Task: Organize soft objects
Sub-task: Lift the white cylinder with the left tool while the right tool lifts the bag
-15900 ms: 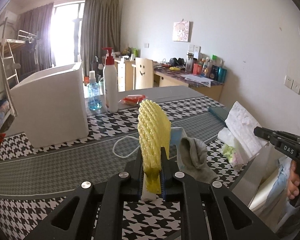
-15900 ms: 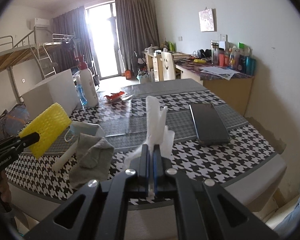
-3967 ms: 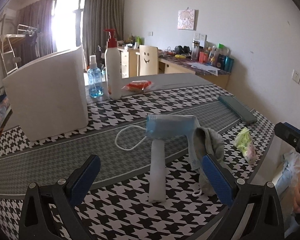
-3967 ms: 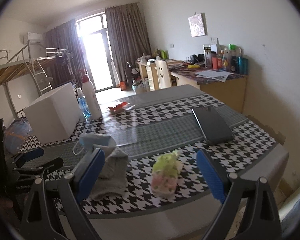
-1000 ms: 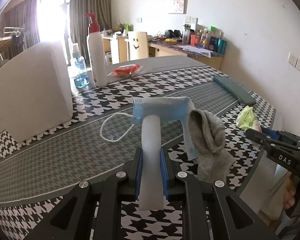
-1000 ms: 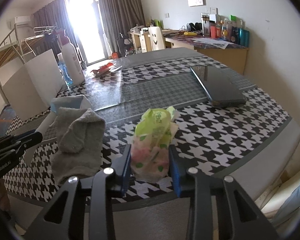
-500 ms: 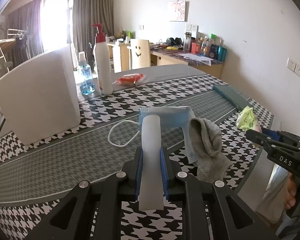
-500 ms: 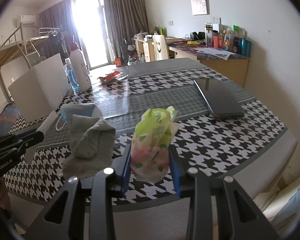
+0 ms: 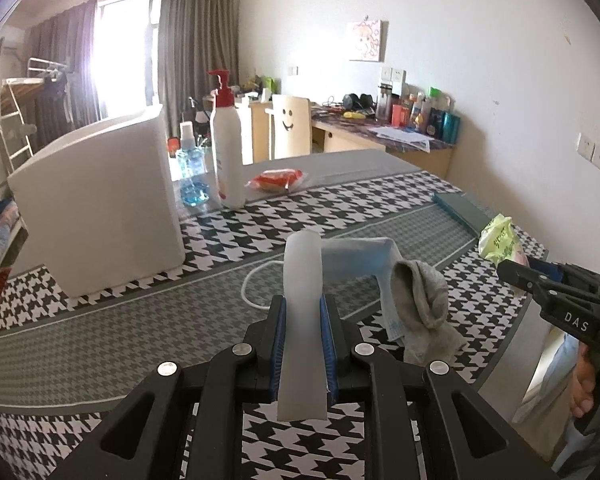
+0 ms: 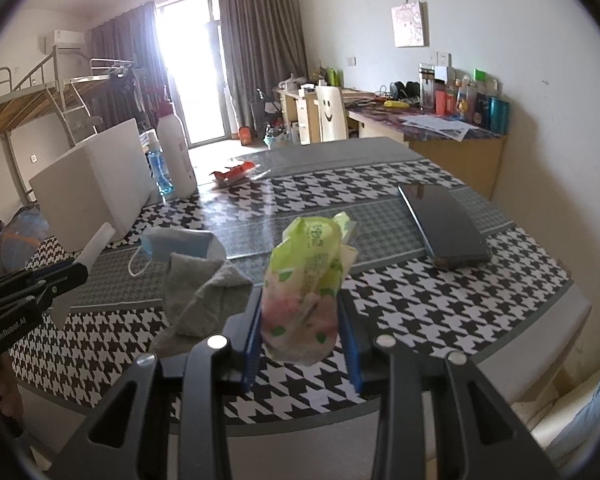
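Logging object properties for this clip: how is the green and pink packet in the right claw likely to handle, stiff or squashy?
Probably squashy: the packet bulges and creases between the right claw pads. Likely light, since it stays up though gripped only at its lower half. Its glossy wrapper may be a bit slippery, so a loose pinch could let it slide.

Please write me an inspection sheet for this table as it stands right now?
Surface: houndstooth table.
Job's things: white foam strip, green tissue pack; grey sock and blue mask lying on the table, touching.
Clutter: white box, pump bottle, blue bottle, red packet, dark tablet.
Grippers: left tongs shut on the strip; right tongs shut on the pack.
Cables: nothing seen.
Surroundings: desk, curtains.
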{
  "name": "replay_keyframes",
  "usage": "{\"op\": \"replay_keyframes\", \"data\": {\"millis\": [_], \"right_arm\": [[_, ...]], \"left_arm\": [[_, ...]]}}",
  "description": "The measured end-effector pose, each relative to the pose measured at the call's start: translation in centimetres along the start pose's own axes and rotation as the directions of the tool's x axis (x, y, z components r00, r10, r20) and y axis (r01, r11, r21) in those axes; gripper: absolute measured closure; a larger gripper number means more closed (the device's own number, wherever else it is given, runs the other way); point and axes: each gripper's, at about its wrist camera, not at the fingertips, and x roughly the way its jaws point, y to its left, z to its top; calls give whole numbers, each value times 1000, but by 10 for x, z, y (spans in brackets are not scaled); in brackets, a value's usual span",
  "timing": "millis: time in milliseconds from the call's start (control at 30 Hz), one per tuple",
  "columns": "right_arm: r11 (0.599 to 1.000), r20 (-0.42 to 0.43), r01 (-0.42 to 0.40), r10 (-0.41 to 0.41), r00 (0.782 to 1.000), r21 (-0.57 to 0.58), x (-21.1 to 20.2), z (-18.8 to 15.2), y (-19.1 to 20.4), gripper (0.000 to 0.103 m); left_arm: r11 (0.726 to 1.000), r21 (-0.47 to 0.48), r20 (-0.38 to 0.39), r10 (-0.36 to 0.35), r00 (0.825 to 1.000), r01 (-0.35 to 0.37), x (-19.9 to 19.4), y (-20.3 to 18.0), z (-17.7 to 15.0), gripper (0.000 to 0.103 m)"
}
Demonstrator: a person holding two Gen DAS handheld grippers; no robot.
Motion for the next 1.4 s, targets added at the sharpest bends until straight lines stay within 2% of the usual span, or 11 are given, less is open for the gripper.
{"op": "replay_keyframes", "data": {"millis": [700, 1400], "right_arm": [[998, 61, -47, 49, 997, -46, -7, 24, 22, 63], [989, 106, -102, 113, 988, -110, -7, 48, 48, 63]], "left_arm": [[998, -40, 64, 49, 997, -47, -16, 26, 16, 85], [990, -77, 102, 128, 987, -120, -24, 50, 33, 85]]}}
